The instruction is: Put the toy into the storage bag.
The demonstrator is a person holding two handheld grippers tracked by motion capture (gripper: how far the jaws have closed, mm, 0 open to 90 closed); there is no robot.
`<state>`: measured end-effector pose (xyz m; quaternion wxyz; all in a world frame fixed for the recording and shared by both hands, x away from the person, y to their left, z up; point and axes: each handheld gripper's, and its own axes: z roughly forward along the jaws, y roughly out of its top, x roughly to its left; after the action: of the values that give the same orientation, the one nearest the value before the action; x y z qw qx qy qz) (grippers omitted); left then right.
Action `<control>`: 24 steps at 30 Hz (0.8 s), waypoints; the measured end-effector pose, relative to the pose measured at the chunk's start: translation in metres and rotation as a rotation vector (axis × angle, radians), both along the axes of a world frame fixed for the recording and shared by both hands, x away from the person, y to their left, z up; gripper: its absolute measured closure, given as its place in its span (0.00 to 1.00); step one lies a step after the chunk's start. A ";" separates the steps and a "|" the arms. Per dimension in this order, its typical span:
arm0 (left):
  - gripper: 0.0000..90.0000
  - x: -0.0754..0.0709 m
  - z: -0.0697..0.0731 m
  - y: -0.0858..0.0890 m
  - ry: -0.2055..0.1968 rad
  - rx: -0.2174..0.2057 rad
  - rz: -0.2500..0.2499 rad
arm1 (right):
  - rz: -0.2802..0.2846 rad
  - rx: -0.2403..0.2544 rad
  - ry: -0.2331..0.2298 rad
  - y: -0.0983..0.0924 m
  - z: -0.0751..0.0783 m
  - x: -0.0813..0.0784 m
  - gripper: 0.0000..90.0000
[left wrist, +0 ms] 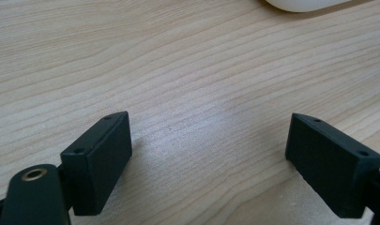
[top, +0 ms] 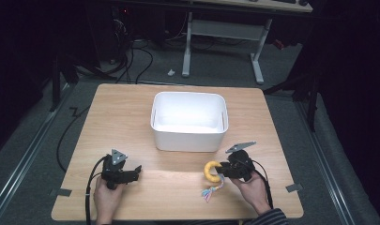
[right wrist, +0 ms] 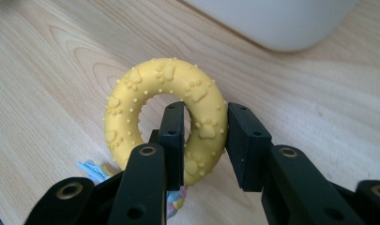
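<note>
A yellow rubber ring toy (right wrist: pixel 166 101) with paw-print bumps and a pastel rope tail (top: pixel 209 191) is gripped by my right gripper (right wrist: pixel 205 133), one jaw through the ring's hole and the other outside, shut on its rim. In the high view the yellow ring toy (top: pixel 209 169) hangs just above the table at the front right, in my right gripper (top: pixel 221 171). My left gripper (top: pixel 137 171) rests at the front left, held by a hand; in its own view the left gripper (left wrist: pixel 209 154) stands open over bare wood.
A white rectangular bin (top: pixel 189 138) stands at the table's middle, behind both grippers; its wall (right wrist: pixel 277 21) is close behind the ring. The wooden table (top: pixel 131 117) has free room left and right of the bin. Desk legs and cables lie on the floor beyond.
</note>
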<state>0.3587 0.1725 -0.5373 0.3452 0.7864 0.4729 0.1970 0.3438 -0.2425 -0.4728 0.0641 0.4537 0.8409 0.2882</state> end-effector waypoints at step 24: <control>0.17 0.000 0.000 0.000 0.001 -0.002 0.005 | -0.095 -0.067 -0.034 -0.047 0.033 -0.015 0.77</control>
<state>0.3589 0.1729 -0.5373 0.3451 0.7851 0.4751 0.1970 0.3290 -0.2894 -0.4399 0.1070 0.4856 0.8264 0.2642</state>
